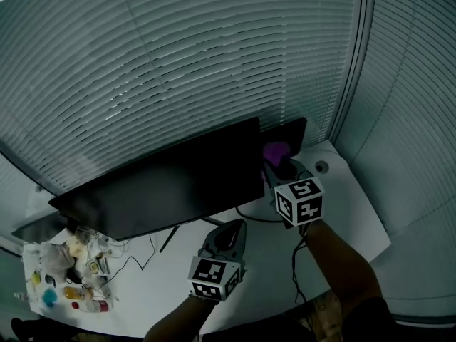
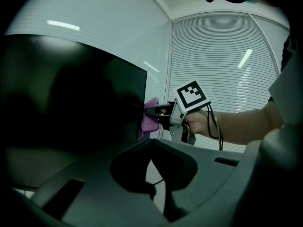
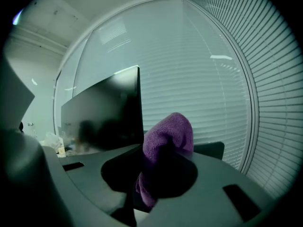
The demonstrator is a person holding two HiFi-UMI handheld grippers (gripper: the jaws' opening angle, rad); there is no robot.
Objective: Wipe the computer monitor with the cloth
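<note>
Now right tongs point(image 1: 285, 168) clench purple cloth point(image 3: 168, 131) beside monitor point(image 1: 171, 184); left tongs point(image 1: 234, 227) closed, empty.

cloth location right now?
The cloth is clamped in the right gripper, at the monitor's right edge, right of centre in the head view.

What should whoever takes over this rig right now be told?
Right gripper: shut on the purple cloth, held up at the right edge of the monitor.
Left gripper: shut, empty, low over the desk below the screen.
Done: cloth gripped and at the screen; how much is wiped can't be told.
Left: wipe across the screen.
</note>
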